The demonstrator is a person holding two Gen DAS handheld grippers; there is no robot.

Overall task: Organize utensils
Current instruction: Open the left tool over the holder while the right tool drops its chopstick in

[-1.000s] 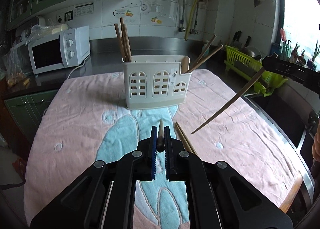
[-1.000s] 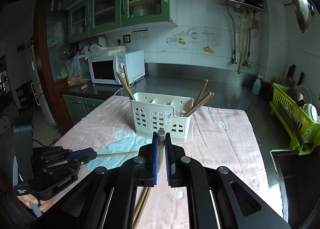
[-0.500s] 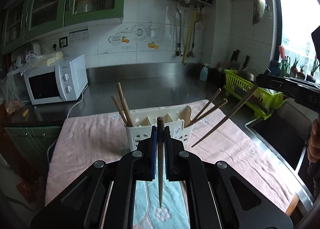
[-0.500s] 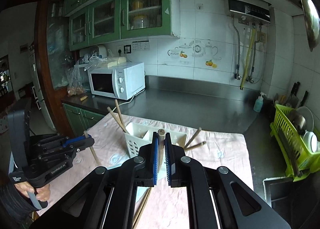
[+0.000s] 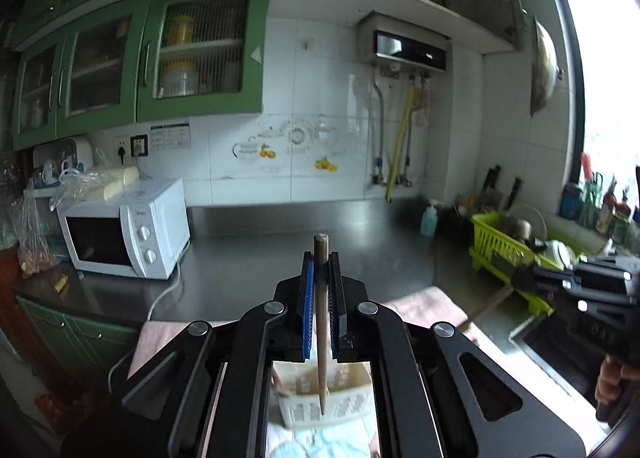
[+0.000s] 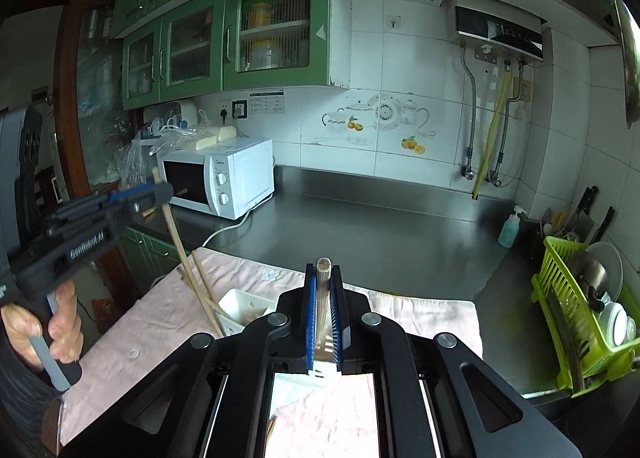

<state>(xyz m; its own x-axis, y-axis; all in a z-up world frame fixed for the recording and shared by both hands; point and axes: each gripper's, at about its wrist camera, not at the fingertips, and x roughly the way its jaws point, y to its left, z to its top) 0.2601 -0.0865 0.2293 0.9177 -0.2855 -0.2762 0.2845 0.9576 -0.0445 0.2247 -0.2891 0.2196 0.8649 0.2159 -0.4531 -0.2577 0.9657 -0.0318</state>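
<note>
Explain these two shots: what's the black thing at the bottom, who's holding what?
No robot here: a person holds a handheld two-finger gripper in each hand, each with a fisheye camera looking along its fingers. So each picture is one gripper's own view.

Left view: the left gripper is shut on an upright wooden chopstick, its tip over the white holder below. The right gripper shows at the edge.

Right view: the right gripper is shut on its own chopstick. The left gripper shows on the left with its chopstick slanting down toward the holder.

The holder stands on a pink towel on a steel counter, beside a microwave and a green dish rack.
</note>
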